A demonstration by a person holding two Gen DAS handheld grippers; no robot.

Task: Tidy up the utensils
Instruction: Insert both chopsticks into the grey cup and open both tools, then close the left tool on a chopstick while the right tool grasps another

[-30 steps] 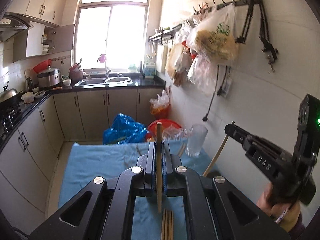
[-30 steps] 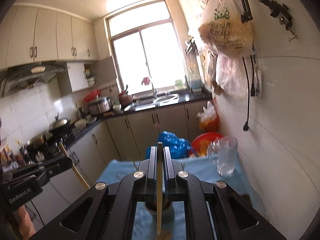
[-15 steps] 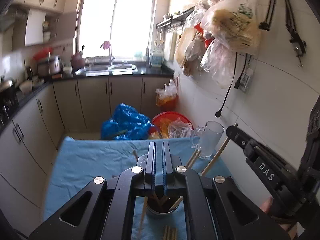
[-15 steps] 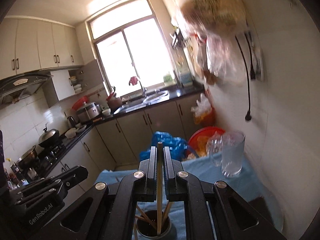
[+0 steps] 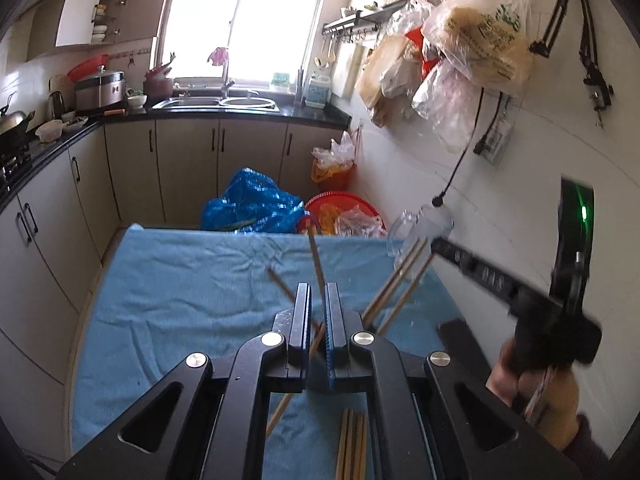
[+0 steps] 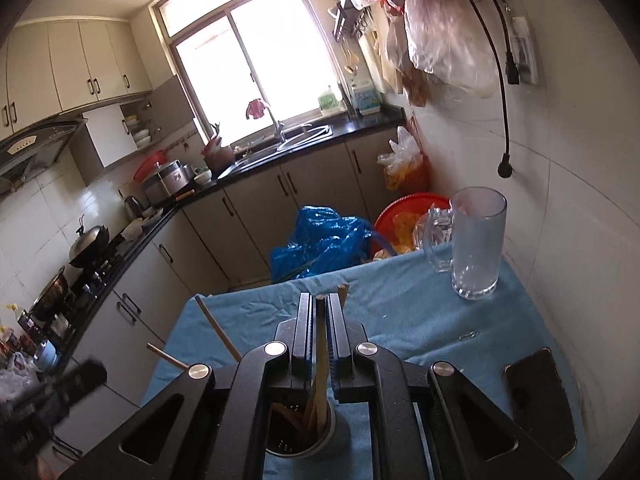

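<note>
The right gripper (image 6: 319, 320) has its jaws closed on one chopstick (image 6: 320, 344). It holds the chopstick nearly upright, I think so that the lower end goes straight into the dark holder (image 6: 336, 436) at the near edge of the table (image 5: 180, 288), where other sticks already lean outward.

The left gripper (image 5: 316, 300) has its jaws almost together. A slanted stick (image 5: 316, 260) shows at the narrow gap, but I cannot tell if it is pinched or only stands behind. A small bundle of chopsticks (image 5: 352, 444) lies on the blue cloth at the near edge, probably waiting its turn. The glass mug (image 6: 478, 248) stands in the far right corner.

A second ago both grippers held a chopstick upright, high over the table. Now both are lower, and the left one's stick is no longer upright in its jaws.
</note>
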